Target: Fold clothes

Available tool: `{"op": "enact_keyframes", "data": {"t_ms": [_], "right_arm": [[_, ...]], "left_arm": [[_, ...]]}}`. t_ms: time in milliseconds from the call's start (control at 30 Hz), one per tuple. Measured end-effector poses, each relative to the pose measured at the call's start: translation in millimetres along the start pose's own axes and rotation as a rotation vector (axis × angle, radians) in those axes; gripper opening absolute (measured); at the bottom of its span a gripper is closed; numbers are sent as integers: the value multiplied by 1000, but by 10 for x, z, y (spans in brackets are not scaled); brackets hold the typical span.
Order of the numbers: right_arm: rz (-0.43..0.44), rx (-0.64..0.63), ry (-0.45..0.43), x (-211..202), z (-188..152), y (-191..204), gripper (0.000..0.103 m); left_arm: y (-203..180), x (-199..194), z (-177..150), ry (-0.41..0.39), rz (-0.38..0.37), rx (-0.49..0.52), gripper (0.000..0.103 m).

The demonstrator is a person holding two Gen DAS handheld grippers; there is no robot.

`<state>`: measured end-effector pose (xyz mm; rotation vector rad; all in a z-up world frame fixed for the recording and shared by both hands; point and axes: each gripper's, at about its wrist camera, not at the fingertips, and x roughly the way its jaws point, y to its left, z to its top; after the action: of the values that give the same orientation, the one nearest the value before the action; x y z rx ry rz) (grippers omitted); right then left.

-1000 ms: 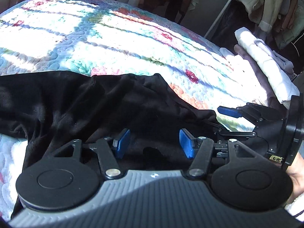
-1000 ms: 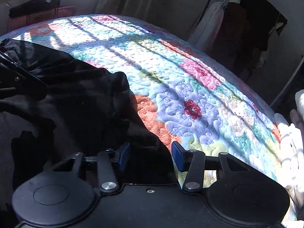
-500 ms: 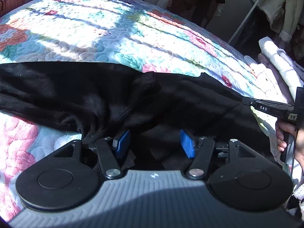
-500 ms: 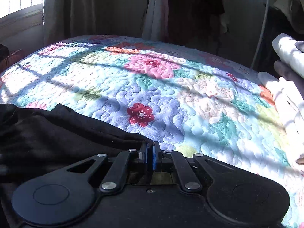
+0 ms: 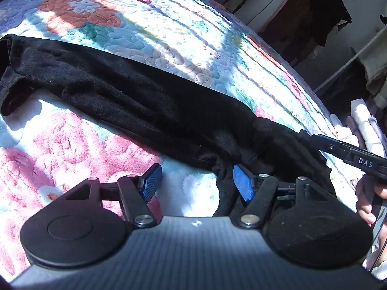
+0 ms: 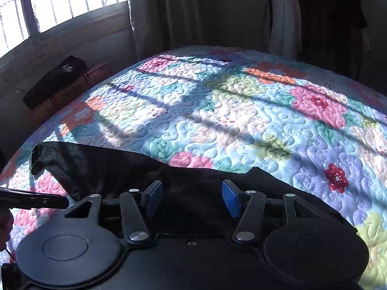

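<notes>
A black garment [image 5: 135,96] lies stretched in a long band across the flowered quilt [image 5: 169,36]. My left gripper [image 5: 195,183] is open and empty, just at the garment's near edge, with its right pad over a fold of black cloth. My right gripper [image 6: 189,197] is open and empty, low over the same garment [image 6: 101,169]. From the left wrist view the right gripper's body [image 5: 348,154] reaches in from the right, over the garment's right end. In the right wrist view the left gripper [image 6: 33,200] shows at the left edge.
Folded white and pale clothes [image 5: 362,123] are stacked at the quilt's right edge. Clothes hang on a rack [image 5: 321,19] behind the bed. A window [image 6: 60,7] and a dark bag on a brown case [image 6: 60,82] are beyond the bed's far left side.
My right gripper was open, shut on the black garment half a second ago, and now stands open again. The garment has been pulled out into a long flat band. Both views have shifted left.
</notes>
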<state>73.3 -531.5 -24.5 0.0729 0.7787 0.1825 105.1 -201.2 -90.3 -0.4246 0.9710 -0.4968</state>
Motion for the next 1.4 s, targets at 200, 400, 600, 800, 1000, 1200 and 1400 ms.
{"op": "enact_keyframes", "data": {"t_ms": [200, 400, 600, 800, 1000, 1200, 1400], "right_arm": [[-33, -169, 77, 677, 261, 506, 62], [9, -206, 220, 1107, 243, 517, 43], [-72, -278, 21, 901, 374, 609, 5], [-119, -258, 57, 999, 438, 627, 12], [86, -118, -26, 307, 201, 768, 44], [218, 42, -86, -719, -287, 938, 59], [230, 189, -102, -1699, -956, 919, 62]], "left_arm": [[-91, 202, 69, 26, -72, 90, 75], [-275, 439, 138, 3, -29, 199, 4], [-493, 355, 187, -173, 148, 416, 4], [-305, 286, 235, -54, 221, 294, 36], [-252, -407, -126, -106, 175, 245, 64], [-63, -776, -510, 19, 336, 187, 67], [45, -1069, -837, 61, 317, 198, 67]]}}
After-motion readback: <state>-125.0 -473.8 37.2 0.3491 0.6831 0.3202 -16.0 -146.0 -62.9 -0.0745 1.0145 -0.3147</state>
